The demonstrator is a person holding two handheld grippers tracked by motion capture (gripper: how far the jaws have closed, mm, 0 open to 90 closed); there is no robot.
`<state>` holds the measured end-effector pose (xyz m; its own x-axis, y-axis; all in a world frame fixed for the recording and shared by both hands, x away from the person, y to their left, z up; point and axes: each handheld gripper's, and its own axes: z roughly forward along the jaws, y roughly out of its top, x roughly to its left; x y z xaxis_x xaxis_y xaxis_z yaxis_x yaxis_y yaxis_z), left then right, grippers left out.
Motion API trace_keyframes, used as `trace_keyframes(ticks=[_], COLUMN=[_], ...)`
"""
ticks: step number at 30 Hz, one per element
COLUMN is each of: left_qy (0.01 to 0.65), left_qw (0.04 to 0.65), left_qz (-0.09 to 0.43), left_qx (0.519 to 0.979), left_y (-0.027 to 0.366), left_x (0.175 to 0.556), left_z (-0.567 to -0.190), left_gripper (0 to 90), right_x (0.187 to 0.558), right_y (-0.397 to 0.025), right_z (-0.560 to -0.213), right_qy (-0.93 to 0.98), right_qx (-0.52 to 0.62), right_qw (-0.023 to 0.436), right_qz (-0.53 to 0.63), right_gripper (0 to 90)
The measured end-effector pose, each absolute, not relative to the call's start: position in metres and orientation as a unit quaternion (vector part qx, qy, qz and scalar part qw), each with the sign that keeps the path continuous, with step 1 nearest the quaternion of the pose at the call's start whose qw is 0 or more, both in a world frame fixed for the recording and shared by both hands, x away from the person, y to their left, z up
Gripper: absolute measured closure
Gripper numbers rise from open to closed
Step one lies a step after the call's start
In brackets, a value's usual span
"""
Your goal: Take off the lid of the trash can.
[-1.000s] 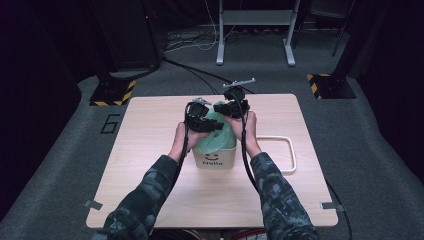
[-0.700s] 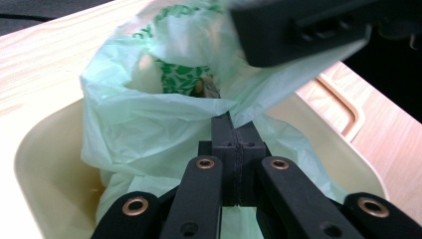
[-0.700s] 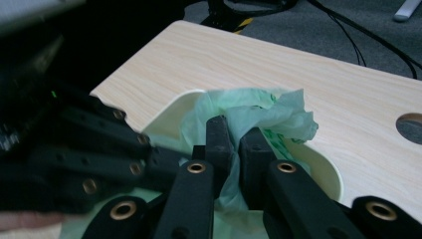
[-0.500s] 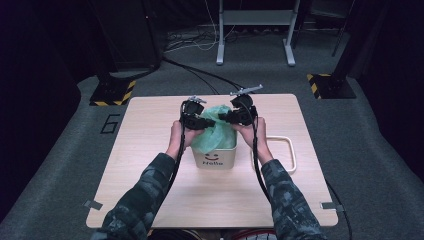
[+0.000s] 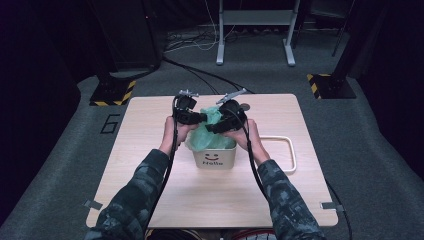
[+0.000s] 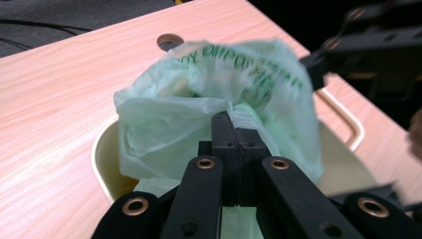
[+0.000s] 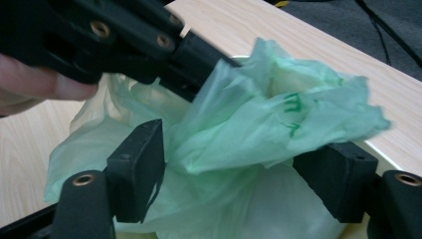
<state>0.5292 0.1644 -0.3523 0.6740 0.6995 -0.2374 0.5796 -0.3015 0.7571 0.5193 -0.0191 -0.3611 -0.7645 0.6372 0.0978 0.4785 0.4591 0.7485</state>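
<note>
Both hands drew apart; left hand-held gripper (image 6: 234, 149) pinched the thin green plastic bag (image 6: 219, 99) over the cream bin (image 5: 214, 159), right hand-held gripper (image 7: 239, 169) gaped.

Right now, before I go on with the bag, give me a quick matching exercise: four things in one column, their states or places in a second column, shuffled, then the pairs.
Things:
1. left hand-held gripper
2. right hand-held gripper
3. green bag
4. cream bin

States or places:
A. stands on the table, smiley on its front
B. jaws open, a fold of film between them
C. sits in the bin, bunched above its rim
D. jaws shut on the film

Pairs: 1-D, 2-B, 3-C, 4-A
</note>
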Motion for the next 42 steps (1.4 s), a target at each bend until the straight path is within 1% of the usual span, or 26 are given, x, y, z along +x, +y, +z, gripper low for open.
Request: trace_keyframes(ticks=[4, 5, 8, 9, 10, 11, 14, 17, 18, 19, 20, 21, 22, 23, 25, 26, 28, 29, 30, 32, 34, 36, 38, 39, 41, 42], left_qy=[0.391, 0.391, 0.385, 0.381, 0.381, 0.377, 0.371, 0.371, 0.371, 0.369, 0.369, 0.367, 0.367, 0.367, 0.369, 0.376, 0.379, 0.386, 0.386, 0.39, 0.39, 0.389, 0.389, 0.389, 0.391, 0.391], left_qw=[0.445, 0.448, 0.46, 0.466, 0.466, 0.472, 0.481, 0.488, 0.488, 0.493, 0.493, 0.498, 0.501, 0.501, 0.502, 0.502, 0.504, 0.511, 0.511, 0.516, 0.518, 0.514, 0.51, 0.505, 0.502, 0.499], left_qz=[0.067, 0.066, 0.06, 0.06, 0.06, 0.056, 0.051, 0.05, 0.05, 0.049, 0.049, 0.047, 0.046, 0.046, 0.049, 0.061, 0.068, 0.075, 0.075, 0.074, 0.071, 0.061, 0.059, 0.05, 0.05, 0.049], left_qx=[0.803, 0.802, 0.798, 0.796, 0.796, 0.795, 0.793, 0.788, 0.788, 0.787, 0.787, 0.784, 0.782, 0.782, 0.781, 0.776, 0.773, 0.765, 0.765, 0.759, 0.758, 0.762, 0.765, 0.769, 0.77, 0.772], left_y=[0.163, 0.163, 0.161, 0.16, 0.16, 0.16, 0.16, 0.16, 0.16, 0.161, 0.161, 0.162, 0.163, 0.163, 0.164, 0.167, 0.169, 0.174, 0.174, 0.182, 0.185, 0.19, 0.191, 0.193, 0.193, 0.192], left_x=[0.527, 0.526, 0.524, 0.522, 0.522, 0.521, 0.518, 0.517, 0.517, 0.517, 0.517, 0.517, 0.517, 0.517, 0.516, 0.515, 0.514, 0.512, 0.512, 0.511, 0.511, 0.51, 0.51, 0.51, 0.51, 0.511], left_z=[-0.347, -0.346, -0.342, -0.339, -0.339, -0.337, -0.333, -0.331, -0.331, -0.332, -0.332, -0.332, -0.333, -0.333, -0.333, -0.334, -0.334, -0.333, -0.333, -0.333, -0.333, -0.339, -0.342, -0.35, -0.353, -0.363], left_gripper=[89.8, 89.8, 89.7, 89.7, 89.7, 89.7, 89.7, 89.7, 89.6, 89.6, 89.3, 87.3, 85.1, 79.3, 62.8, 54.9, 41.5, 36.4, 33.0, 26.5, 23.8, 18.7, 17.5, 16.2, 16.5, 17.2], right_x=[0.521, 0.522, 0.522, 0.522, 0.522, 0.522, 0.522, 0.522, 0.522, 0.522, 0.522, 0.521, 0.521, 0.521, 0.521, 0.521, 0.522, 0.524, 0.524, 0.526, 0.527, 0.528, 0.528, 0.527, 0.527, 0.526], right_y=[-0.014, -0.011, -0.008, -0.006, -0.006, -0.006, -0.008, -0.012, -0.012, -0.012, -0.012, -0.013, -0.013, -0.013, -0.014, -0.015, -0.018, -0.021, -0.023, -0.028, -0.03, -0.032, -0.032, -0.032, -0.032, -0.031], right_z=[-0.366, -0.368, -0.369, -0.37, -0.37, -0.371, -0.374, -0.374, -0.374, -0.374, -0.374, -0.373, -0.372, -0.372, -0.372, -0.371, -0.371, -0.371, -0.37, -0.368, -0.367, -0.364, -0.363, -0.361, -0.36, -0.357], right_qy=[0.85, 0.849, 0.844, 0.84, 0.84, 0.839, 0.831, 0.821, 0.821, 0.819, 0.819, 0.818, 0.817, 0.817, 0.816, 0.813, 0.811, 0.807, 0.803, 0.795, 0.792, 0.786, 0.784, 0.781, 0.779, 0.778], right_qx=[0.331, 0.333, 0.337, 0.338, 0.338, 0.341, 0.352, 0.357, 0.357, 0.358, 0.358, 0.358, 0.361, 0.36, 0.362, 0.368, 0.372, 0.381, 0.387, 0.399, 0.402, 0.41, 0.41, 0.412, 0.414, 0.414], right_qw=[0.095, 0.098, 0.109, 0.111, 0.111, 0.116, 0.121, 0.118, 0.118, 0.125, 0.125, 0.126, 0.129, 0.129, 0.127, 0.127, 0.126, 0.125, 0.124, 0.12, 0.118, 0.118, 0.119, 0.12, 0.12, 0.121], right_qz=[0.4, 0.4, 0.403, 0.409, 0.409, 0.408, 0.413, 0.429, 0.429, 0.43, 0.43, 0.432, 0.431, 0.432, 0.433, 0.432, 0.434, 0.434, 0.435, 0.441, 0.444, 0.448, 0.45, 0.453, 0.455, 0.457], right_gripper=[25.2, 27.3, 29.3, 33.7, 33.7, 39.8, 53.5, 70.9, 70.9, 80.9, 80.9, 87.5, 88.5, 88.9, 89.1, 89.3, 89.3, 89.3, 89.3, 89.3, 89.4, 89.3, 89.3, 89.3, 89.3, 89.3])
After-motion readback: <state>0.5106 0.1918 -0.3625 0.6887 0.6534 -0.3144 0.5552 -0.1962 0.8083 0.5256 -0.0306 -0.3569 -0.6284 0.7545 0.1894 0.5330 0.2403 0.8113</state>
